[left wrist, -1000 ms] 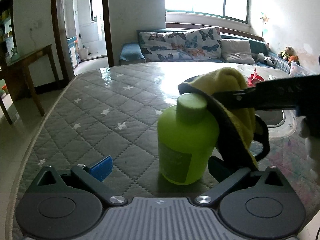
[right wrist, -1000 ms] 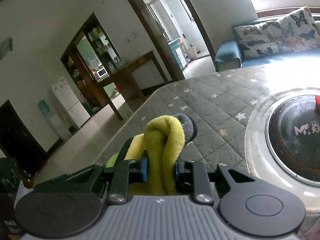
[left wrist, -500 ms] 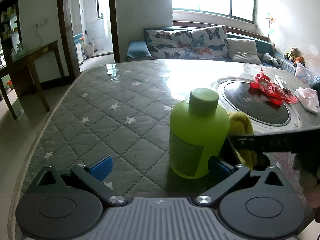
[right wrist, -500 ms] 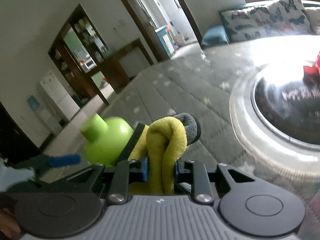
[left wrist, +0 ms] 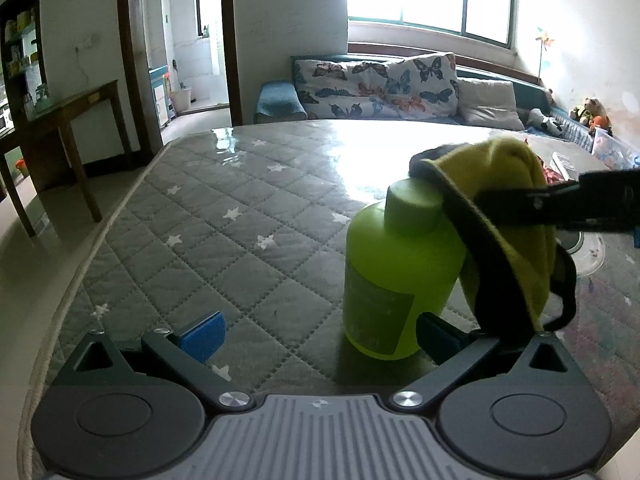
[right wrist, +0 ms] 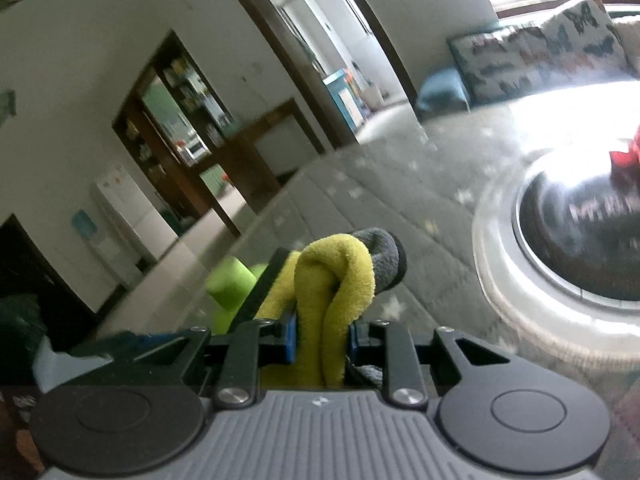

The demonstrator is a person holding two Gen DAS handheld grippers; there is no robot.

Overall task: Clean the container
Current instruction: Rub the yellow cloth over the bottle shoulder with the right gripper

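A lime-green bottle [left wrist: 394, 276] with a green cap stands upright on the grey quilted table cover [left wrist: 224, 240]. My left gripper [left wrist: 320, 336] is open wide, and the bottle stands just inside its right finger [left wrist: 436, 334], away from the left one. My right gripper [right wrist: 322, 340] is shut on a yellow cloth [right wrist: 340, 280] with a grey backing. In the left wrist view the cloth [left wrist: 516, 216] lies against the right side of the bottle's cap and shoulder. The right wrist view shows only the green cap [right wrist: 232, 284], left of the cloth.
A round black hob [right wrist: 580, 236] with a silver rim is set into the table at the right, with a red item [right wrist: 626, 160] on it. The table's left edge [left wrist: 72, 288] drops to the floor. A sofa with butterfly cushions [left wrist: 376, 88] stands beyond the table.
Half a second ago the cloth hung low behind the bottle's right side. It has since risen and now rests against the cap and shoulder, as it did a second ago.
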